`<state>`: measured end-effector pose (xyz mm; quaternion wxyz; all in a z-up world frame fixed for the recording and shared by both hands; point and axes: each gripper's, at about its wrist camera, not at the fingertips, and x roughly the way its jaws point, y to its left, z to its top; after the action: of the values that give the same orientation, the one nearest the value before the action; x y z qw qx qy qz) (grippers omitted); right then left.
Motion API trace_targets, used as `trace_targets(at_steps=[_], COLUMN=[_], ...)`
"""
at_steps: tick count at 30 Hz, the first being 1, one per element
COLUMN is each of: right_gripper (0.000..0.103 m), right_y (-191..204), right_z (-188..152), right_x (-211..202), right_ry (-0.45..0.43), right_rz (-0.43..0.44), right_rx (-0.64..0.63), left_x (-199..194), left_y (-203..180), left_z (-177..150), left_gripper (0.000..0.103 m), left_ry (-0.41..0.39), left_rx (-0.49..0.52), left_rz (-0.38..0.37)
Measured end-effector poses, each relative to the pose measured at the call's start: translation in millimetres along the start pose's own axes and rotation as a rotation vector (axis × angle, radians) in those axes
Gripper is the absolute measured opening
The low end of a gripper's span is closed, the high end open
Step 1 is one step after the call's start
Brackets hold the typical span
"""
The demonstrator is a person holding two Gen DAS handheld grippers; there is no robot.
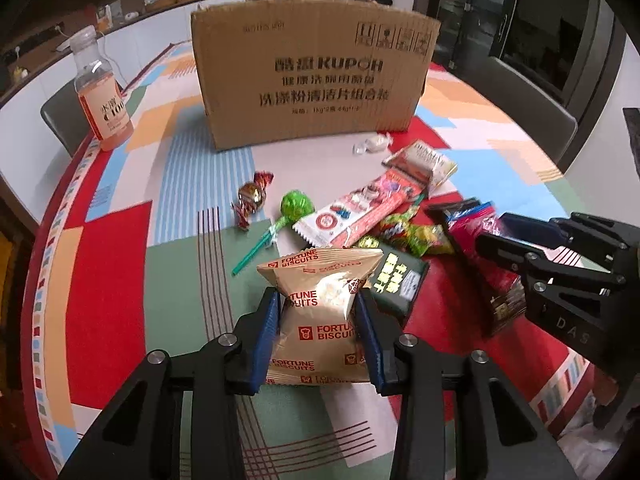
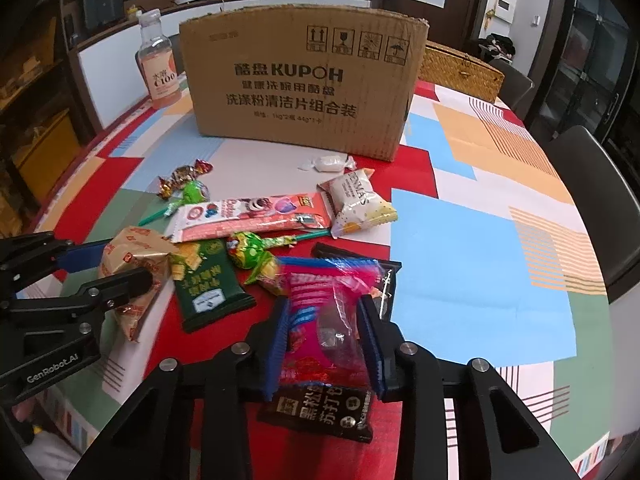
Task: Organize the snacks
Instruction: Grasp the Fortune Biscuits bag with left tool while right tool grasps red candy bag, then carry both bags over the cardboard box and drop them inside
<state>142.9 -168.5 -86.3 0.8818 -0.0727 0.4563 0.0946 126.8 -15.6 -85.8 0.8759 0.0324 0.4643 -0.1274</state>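
My left gripper [image 1: 318,304] is shut on a beige Fortune Biscuits packet [image 1: 320,320], also seen in the right wrist view [image 2: 132,268]. My right gripper [image 2: 324,312] is shut on a pink and blue snack packet [image 2: 324,320], which lies over a black packet [image 2: 320,412]. A cardboard box [image 1: 312,76] [image 2: 300,76] stands at the back. Between it and the grippers lie a long pink wafer packet [image 2: 248,216], a green packet [image 2: 208,280], a green lollipop [image 1: 297,205], wrapped candies [image 1: 252,196] and a white biscuit packet [image 2: 356,200].
An orange drink bottle [image 1: 102,92] [image 2: 158,68] stands left of the box. A wicker basket [image 2: 460,68] sits behind the box on the right. Dark chairs [image 2: 600,200] stand at the round table's edge. A white candy [image 1: 372,144] lies in front of the box.
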Motion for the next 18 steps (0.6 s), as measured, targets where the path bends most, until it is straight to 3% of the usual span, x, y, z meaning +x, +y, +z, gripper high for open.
trace_targets(at_steps=[6, 10, 12, 13, 14, 18], right_gripper=[0.017, 0.018, 0.034, 0.053, 0.062, 0.061], right_y=[0.8, -2.8, -4.8, -5.1, -4.6, -0.5], right_z=[5.1, 3.0, 2.6, 2.5, 2.5, 2.9], right_x=[-12.0, -9.5, -10.6, -11.4, -11.8, -1.1], right_ry=[-0.040, -0.038, -0.038, -0.043, -0.047, -0.012], right_rz=[0.014, 0.014, 0.016, 0.017, 0.017, 0.005], right_rx=[-0.007, 0.002, 0.007, 0.011, 0.006, -0.036], left_x=[-21.2, -27.0, -27.3, -26.6, -25.6, -18.8], left_y=[-2.8, -6.0, -7.3, -8.2, -8.6, -8.3], left_z=[6.6, 6.8, 6.4, 5.8, 5.7, 4.8], left_gripper=[0.038, 0.038, 0.038, 0.038, 0.038, 0.038], left_ry=[-0.061, -0.071, -0.069, -0.066, -0.061, -0.036], left_rx=[0.003, 0.009, 0.006, 0.004, 0.000, -0.010], left_rz=[0.005, 0.014, 0.006, 0.002, -0.004, -0.017])
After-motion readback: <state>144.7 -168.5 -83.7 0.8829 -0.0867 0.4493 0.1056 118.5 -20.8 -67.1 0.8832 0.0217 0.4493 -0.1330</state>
